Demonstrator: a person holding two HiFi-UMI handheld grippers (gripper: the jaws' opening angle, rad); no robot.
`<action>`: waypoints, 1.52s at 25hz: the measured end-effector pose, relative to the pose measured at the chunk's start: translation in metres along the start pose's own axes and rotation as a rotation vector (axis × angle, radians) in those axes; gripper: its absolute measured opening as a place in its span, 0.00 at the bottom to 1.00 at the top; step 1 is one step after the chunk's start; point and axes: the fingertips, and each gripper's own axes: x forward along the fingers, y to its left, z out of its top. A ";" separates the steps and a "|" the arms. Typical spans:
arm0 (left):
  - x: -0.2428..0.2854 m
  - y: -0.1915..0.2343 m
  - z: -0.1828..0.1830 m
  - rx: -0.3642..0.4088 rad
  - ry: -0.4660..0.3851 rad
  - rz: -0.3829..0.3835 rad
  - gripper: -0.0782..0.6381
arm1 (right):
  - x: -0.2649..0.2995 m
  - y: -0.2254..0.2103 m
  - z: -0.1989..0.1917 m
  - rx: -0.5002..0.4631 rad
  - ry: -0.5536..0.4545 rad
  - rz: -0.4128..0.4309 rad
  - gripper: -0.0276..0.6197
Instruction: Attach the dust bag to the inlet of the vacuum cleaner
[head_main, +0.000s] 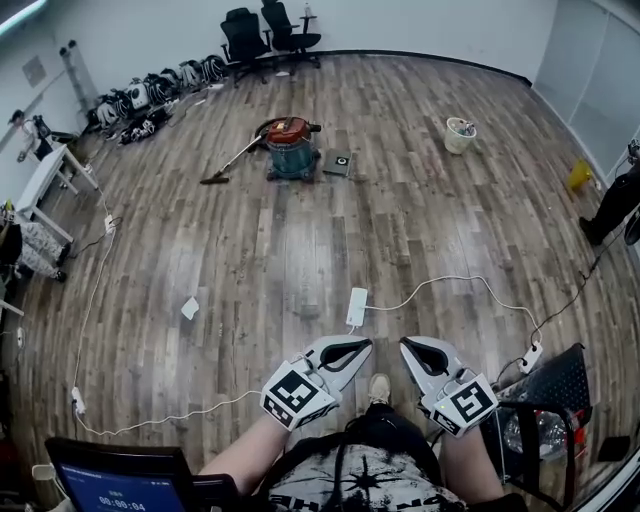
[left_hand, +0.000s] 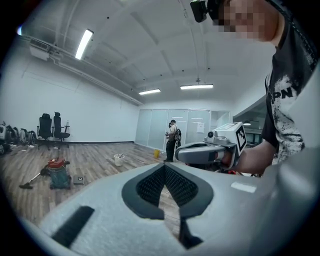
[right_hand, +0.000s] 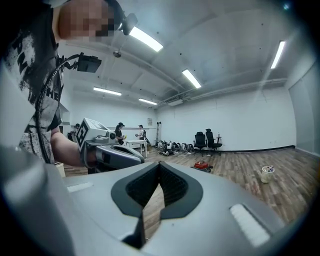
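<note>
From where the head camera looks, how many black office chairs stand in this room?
2. The left chair and the right chair stand side by side by the far wall, beyond the vacuum cleaner. Others may be hidden outside the view.

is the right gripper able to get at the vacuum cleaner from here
Probably not: the right gripper is held close in, and the vacuum cleaner stands far off across the wooden floor.

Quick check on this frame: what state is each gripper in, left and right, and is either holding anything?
Left gripper: closed, holding nothing.
Right gripper: closed, holding nothing.
</note>
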 end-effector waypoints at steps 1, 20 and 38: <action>0.010 0.007 0.004 0.001 0.004 0.006 0.11 | 0.003 -0.012 0.003 0.001 0.000 0.009 0.05; 0.150 0.084 0.043 -0.019 0.039 0.161 0.11 | 0.026 -0.179 0.020 -0.013 -0.023 0.173 0.05; 0.159 0.228 0.039 -0.071 0.043 0.126 0.11 | 0.158 -0.238 0.025 -0.010 0.033 0.158 0.05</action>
